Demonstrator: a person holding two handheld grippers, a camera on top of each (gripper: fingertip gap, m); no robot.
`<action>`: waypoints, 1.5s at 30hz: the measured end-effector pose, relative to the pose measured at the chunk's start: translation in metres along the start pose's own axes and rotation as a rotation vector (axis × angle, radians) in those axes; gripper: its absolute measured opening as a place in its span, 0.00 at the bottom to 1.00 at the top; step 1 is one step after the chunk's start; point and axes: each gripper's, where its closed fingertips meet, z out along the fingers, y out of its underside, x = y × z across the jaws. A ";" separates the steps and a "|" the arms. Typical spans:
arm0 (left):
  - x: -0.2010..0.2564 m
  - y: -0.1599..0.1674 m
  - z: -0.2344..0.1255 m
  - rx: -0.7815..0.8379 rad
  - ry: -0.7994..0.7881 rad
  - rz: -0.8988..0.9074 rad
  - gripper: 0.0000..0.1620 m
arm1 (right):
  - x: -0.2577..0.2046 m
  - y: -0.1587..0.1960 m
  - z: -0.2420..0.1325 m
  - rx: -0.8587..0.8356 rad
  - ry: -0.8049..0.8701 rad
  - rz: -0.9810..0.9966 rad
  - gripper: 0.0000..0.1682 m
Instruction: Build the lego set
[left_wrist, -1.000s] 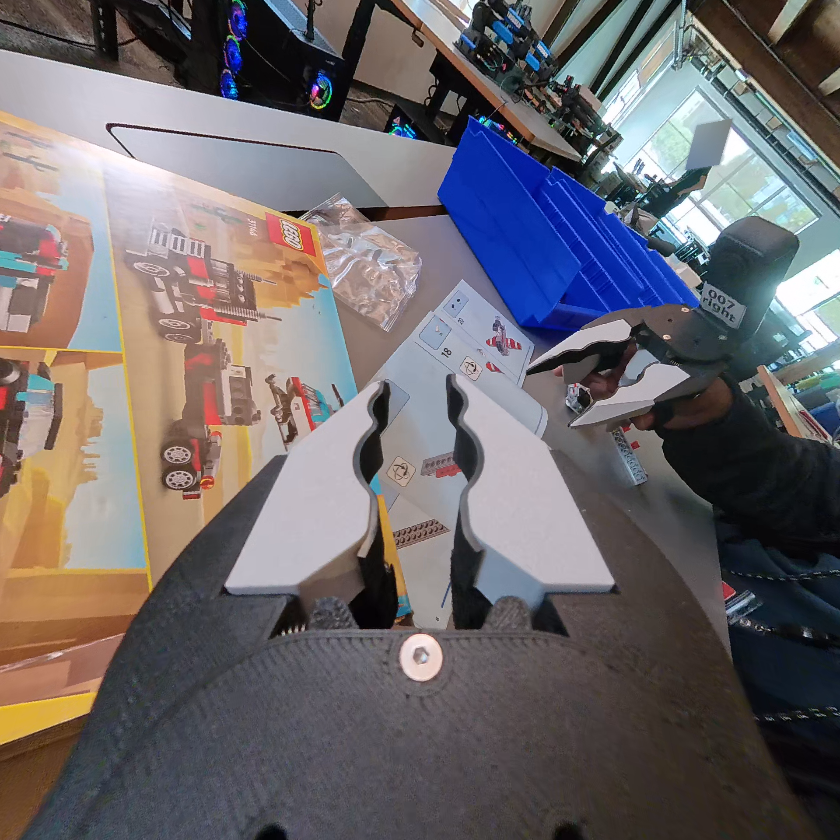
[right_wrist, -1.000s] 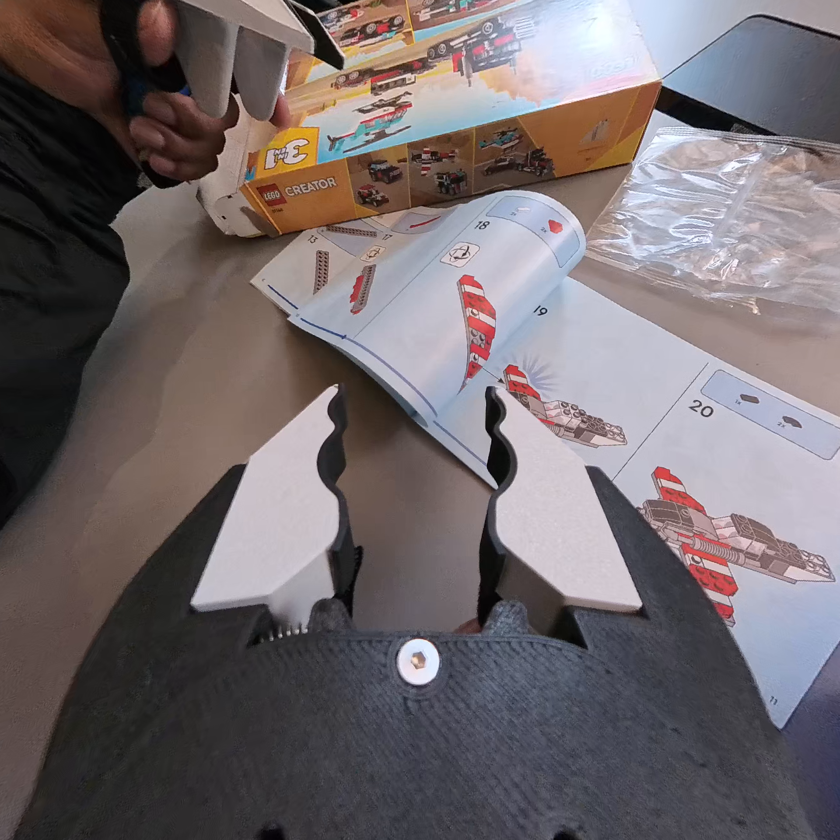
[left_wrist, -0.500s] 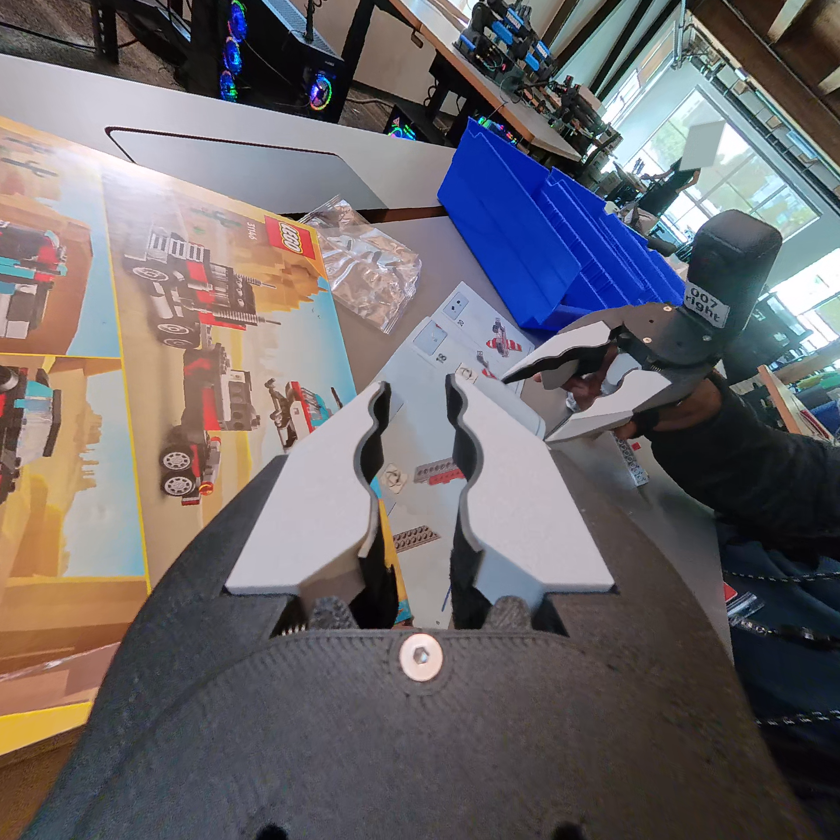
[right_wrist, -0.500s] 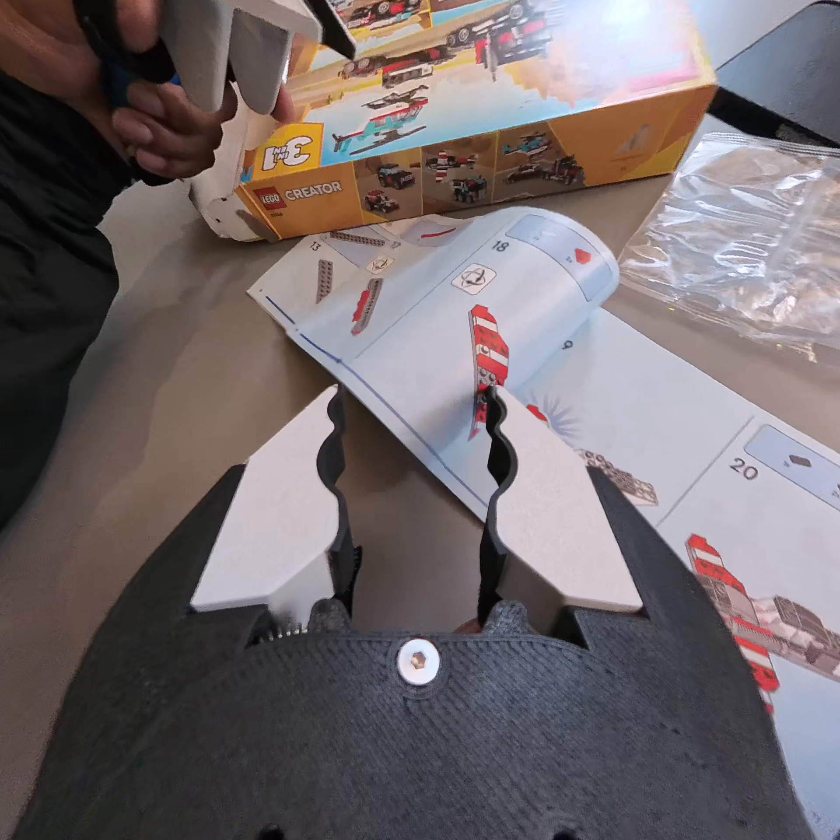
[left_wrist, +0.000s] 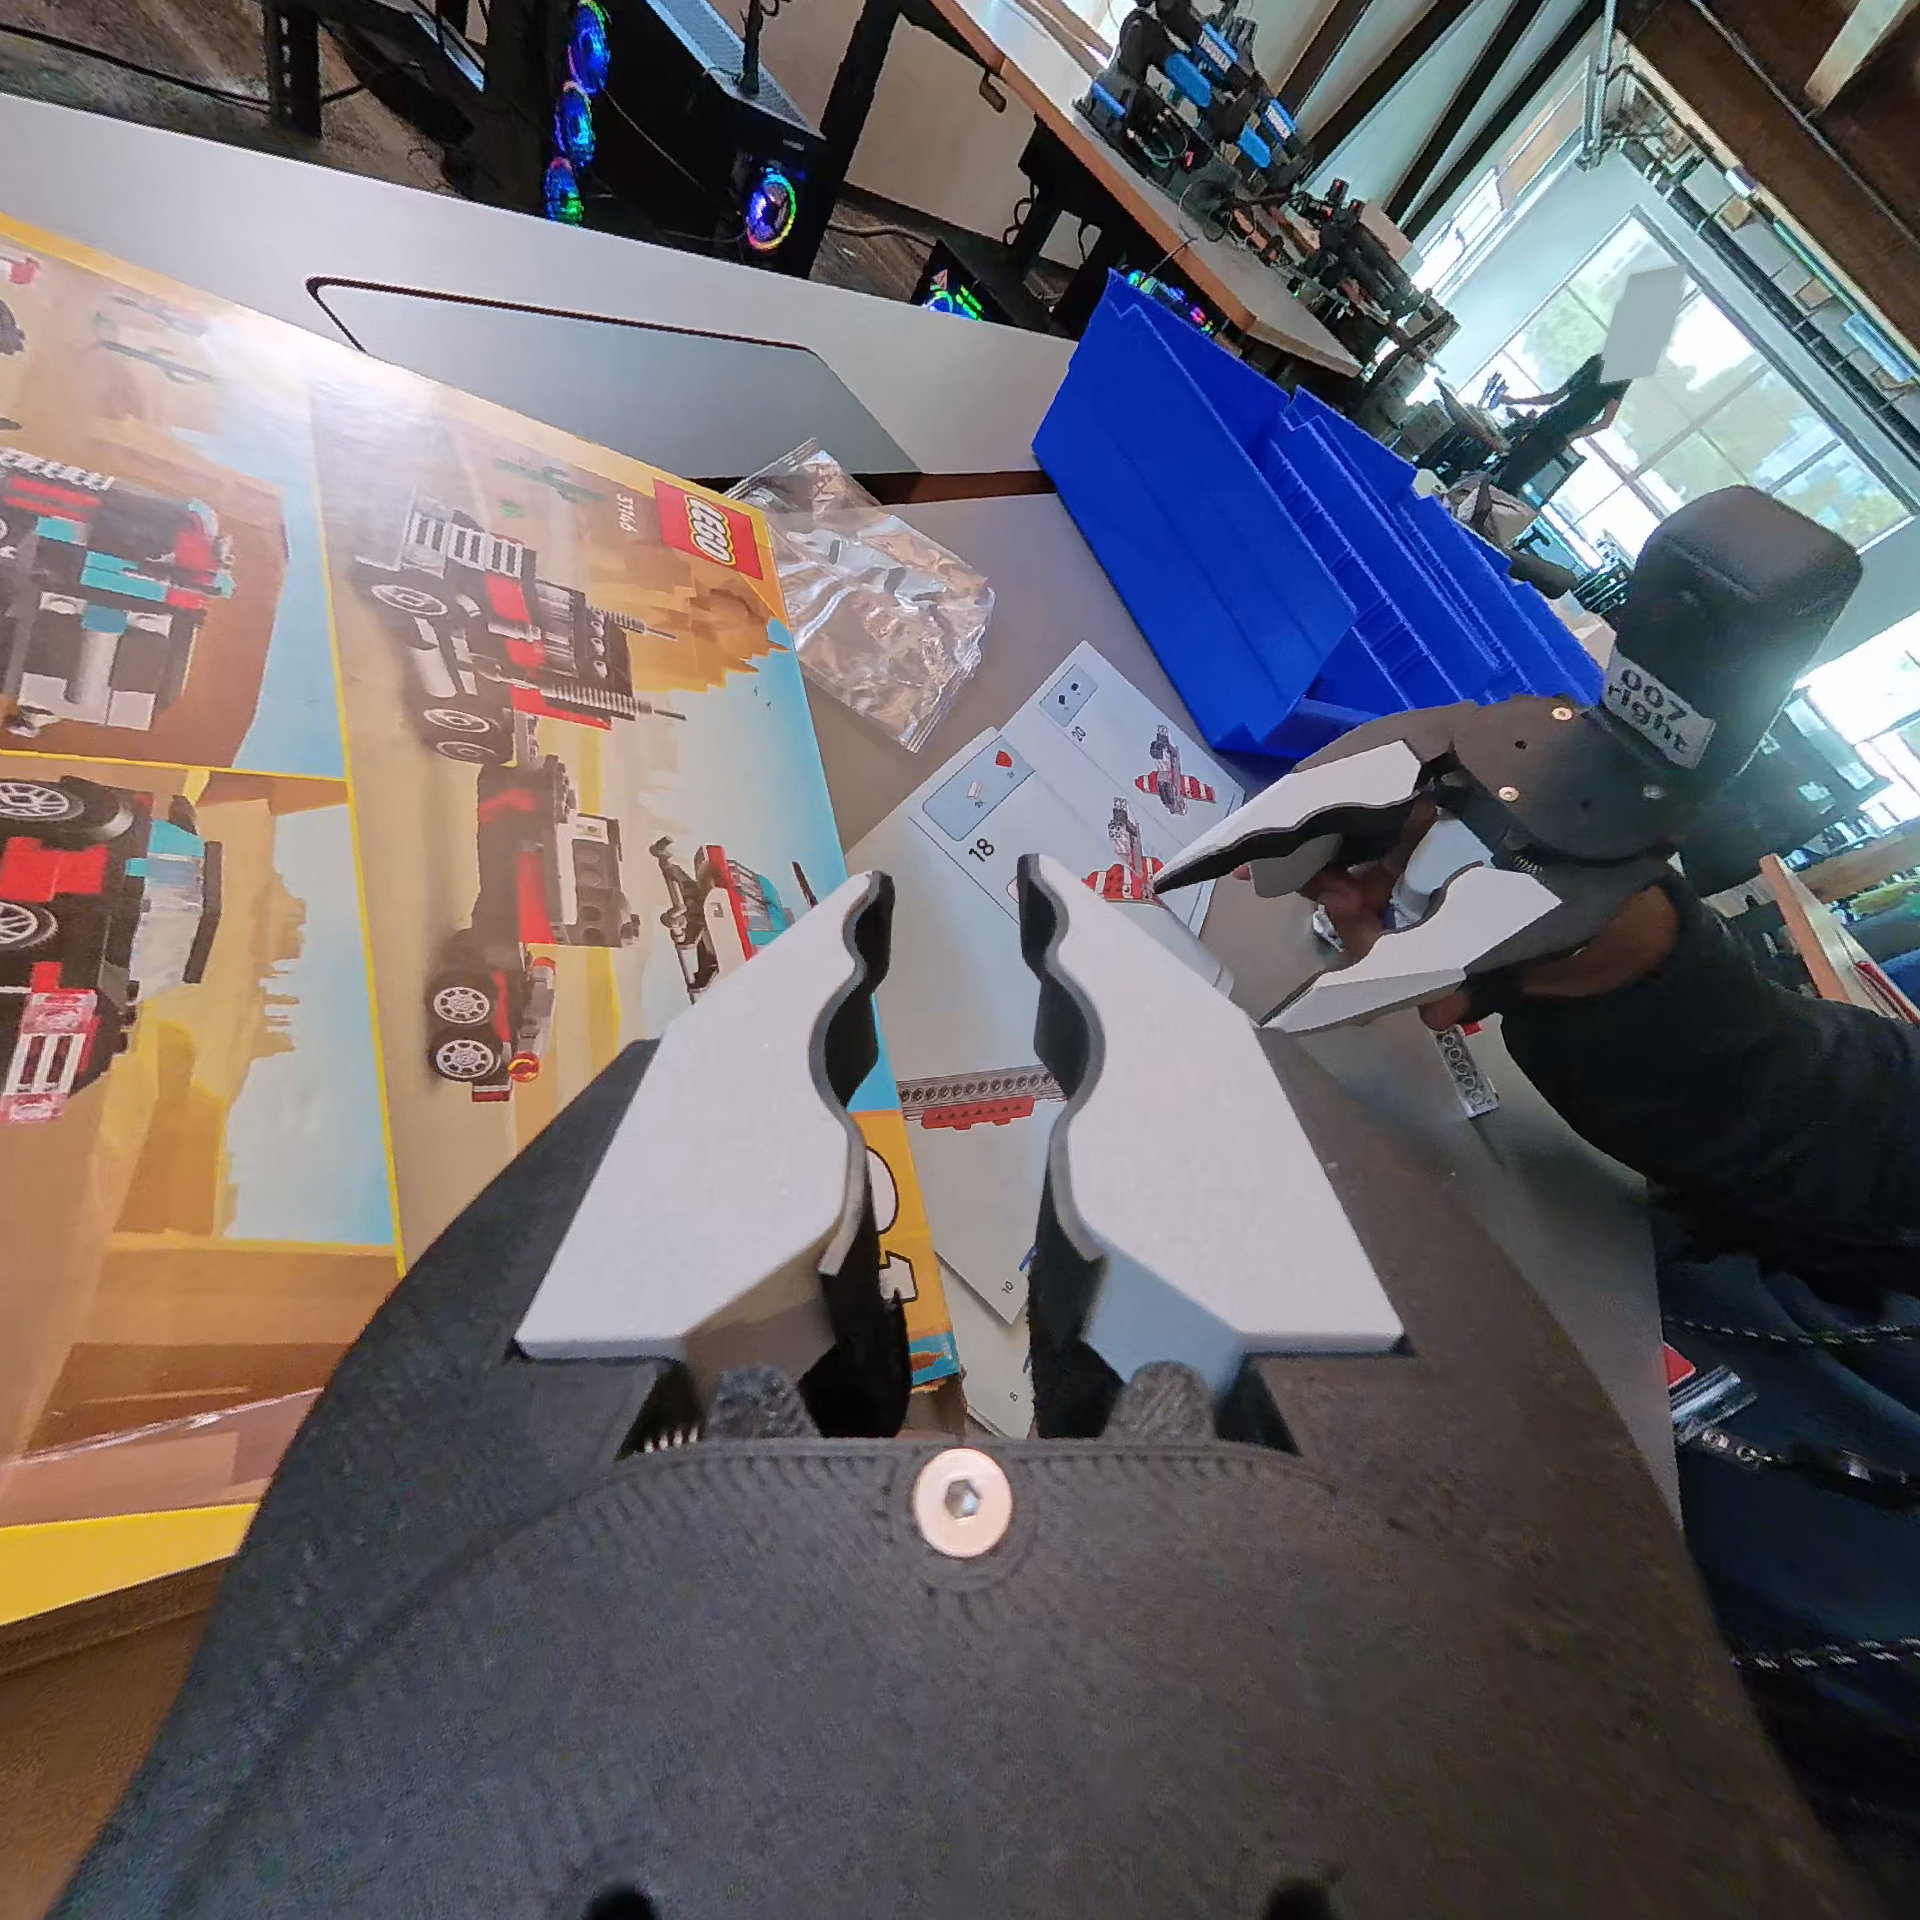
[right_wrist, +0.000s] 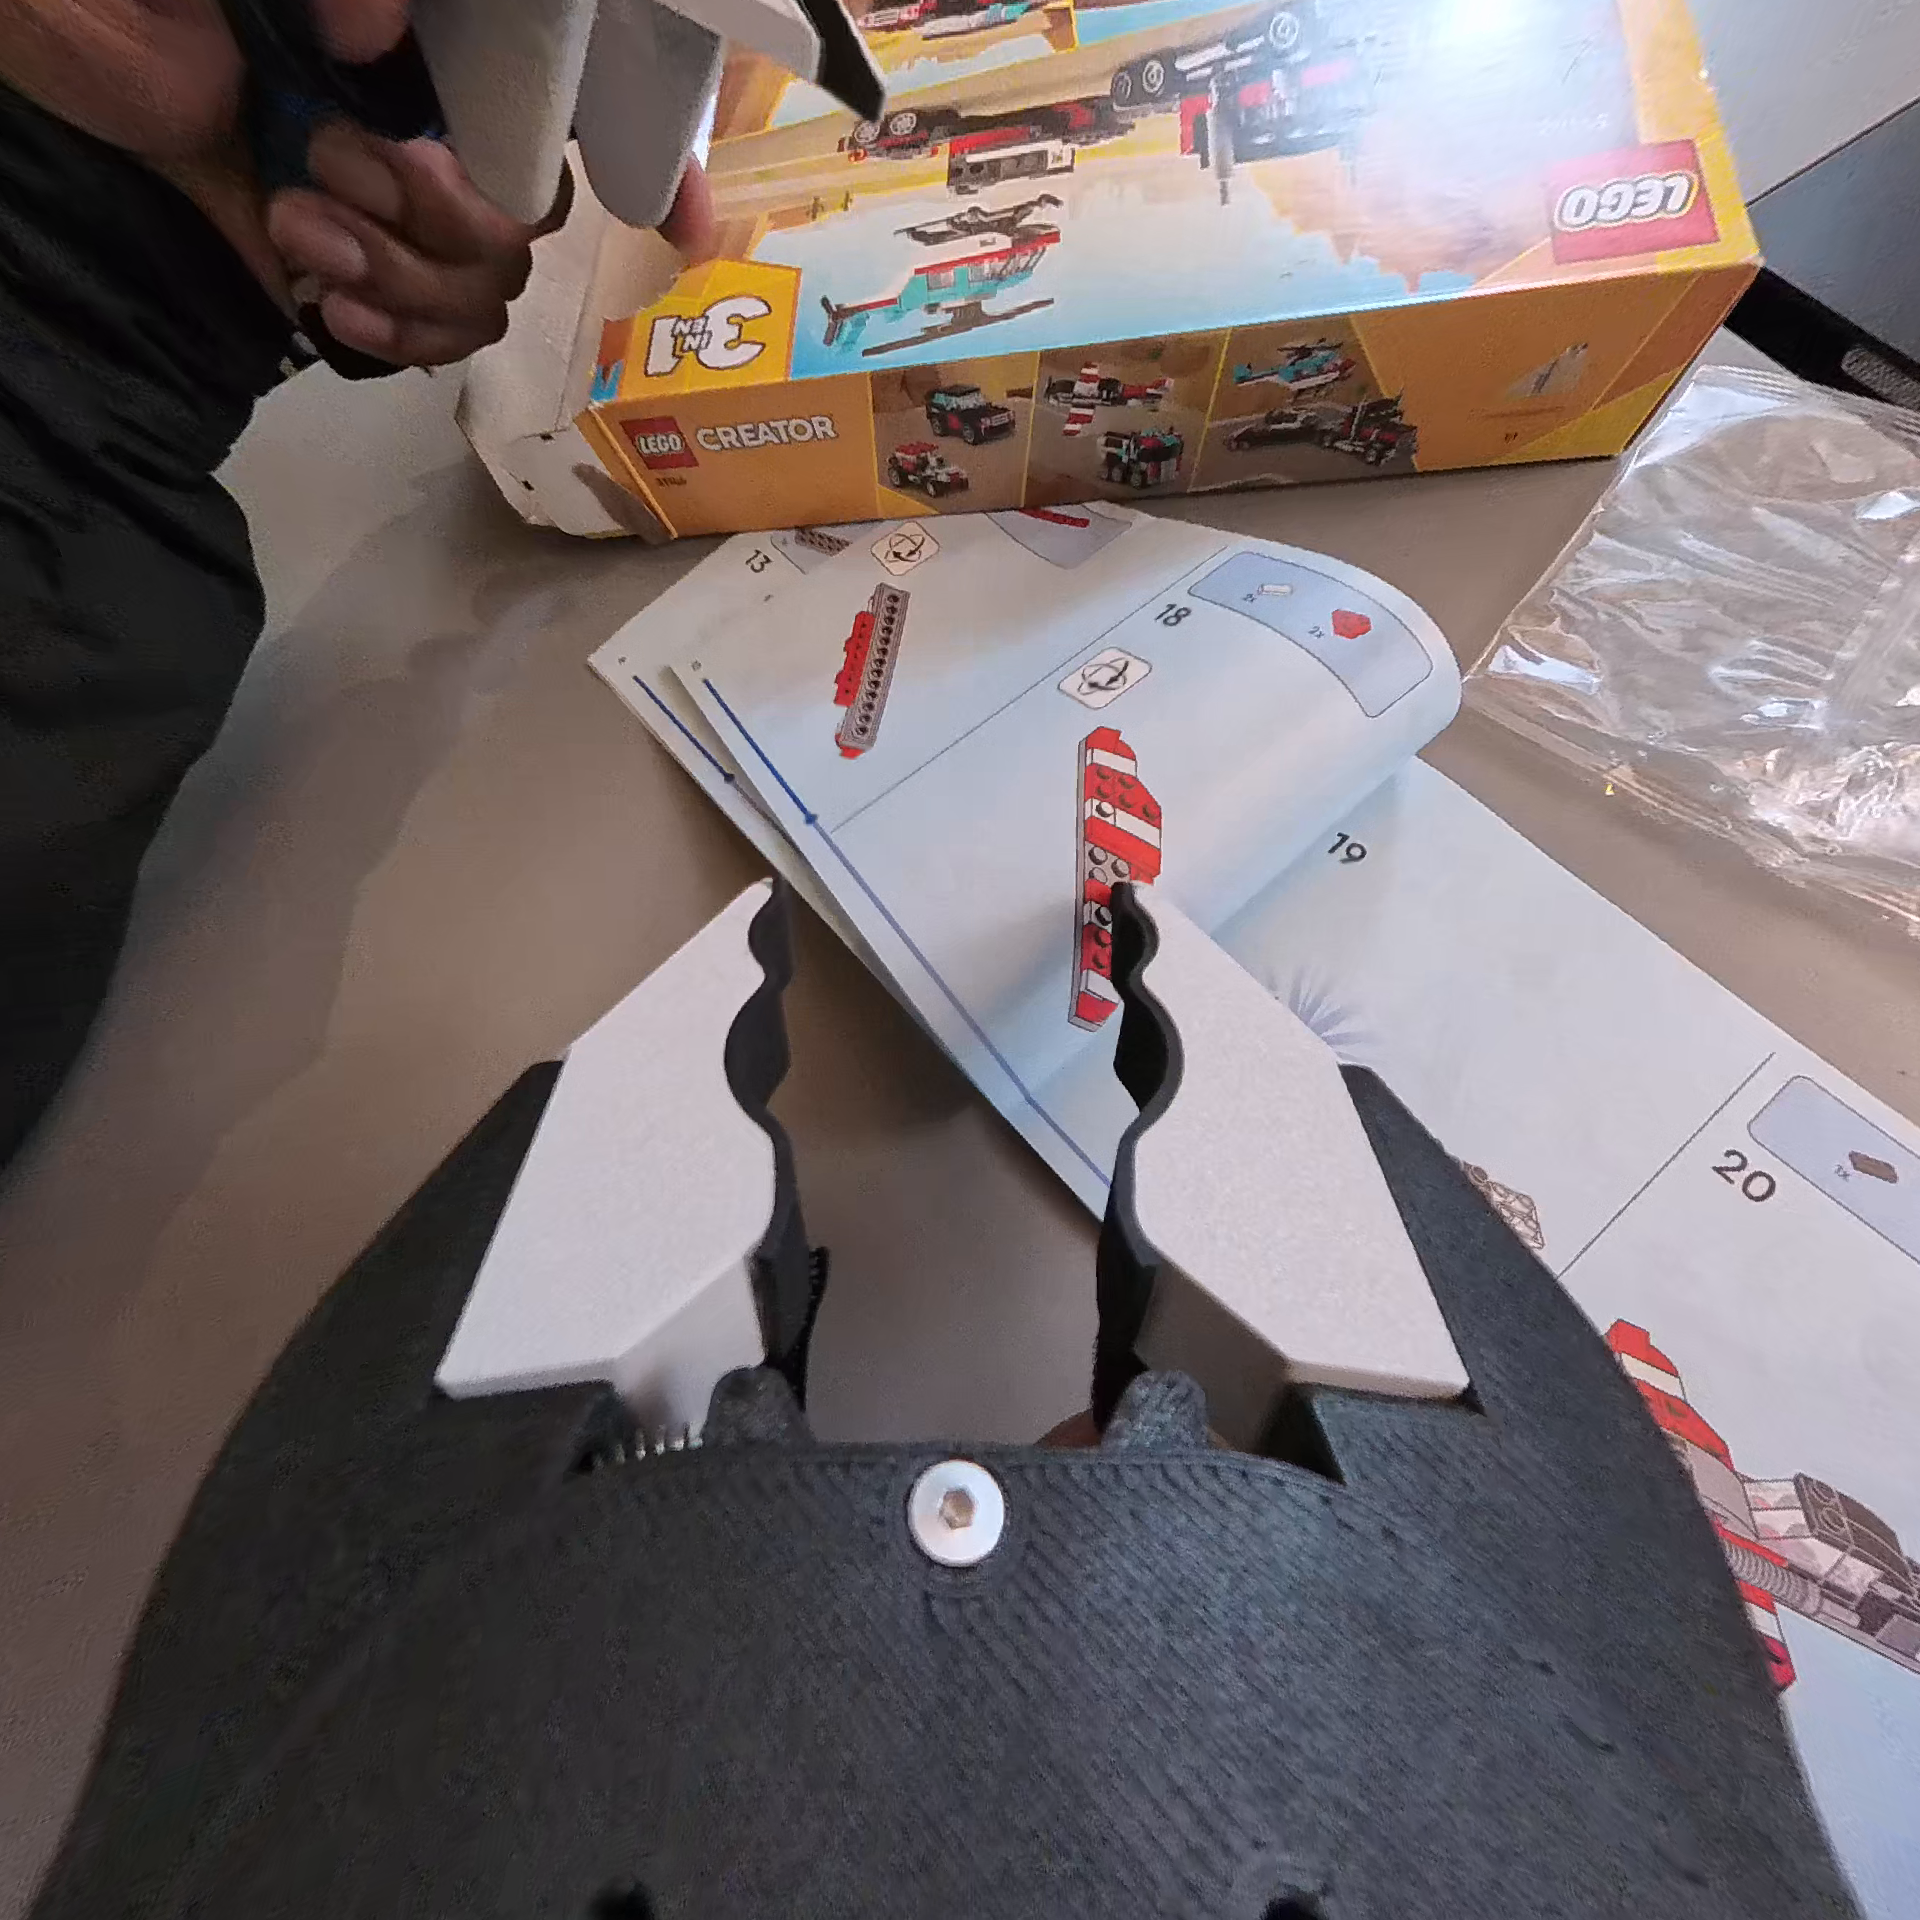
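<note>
My left gripper (left_wrist: 956, 878) is open and empty, held above the near edge of the yellow Lego box (left_wrist: 416, 831) and the open instruction booklet (left_wrist: 1081, 790). My right gripper (right_wrist: 948, 894) is open and empty, low over the booklet (right_wrist: 1039, 727), with its right fingertip over the curled page. In the left wrist view the right gripper (left_wrist: 1210, 951) points at the booklet from the right. In the right wrist view the left gripper's fingers (right_wrist: 509, 114) show at top left over the box (right_wrist: 1143, 260). A grey studded brick (left_wrist: 1465, 1070) lies on the table by the right hand.
A crumpled clear plastic bag (left_wrist: 873, 613) lies beyond the booklet; it is at the right in the right wrist view (right_wrist: 1714, 675). Blue bins (left_wrist: 1247, 540) stand at the back right. The grey table (right_wrist: 364, 935) is bare left of the booklet. Further desks stand behind. The left gripper's tips are roughly 15 cm from the right gripper's.
My right gripper has moved forward and down toward the booklet, so its fingertips now reach the curled page. It stays open. My left gripper has hardly moved.
</note>
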 end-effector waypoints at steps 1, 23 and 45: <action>0.000 0.001 0.001 -0.004 -0.002 0.001 0.16 | -0.001 0.002 0.001 -0.009 -0.004 -0.003 0.37; -0.006 0.014 0.004 -0.077 -0.029 -0.012 0.13 | -0.011 -0.008 0.006 -0.025 -0.011 -0.120 0.37; -0.017 0.006 0.001 -0.040 -0.090 0.013 0.12 | -0.018 0.001 0.016 -0.077 -0.015 -0.162 0.37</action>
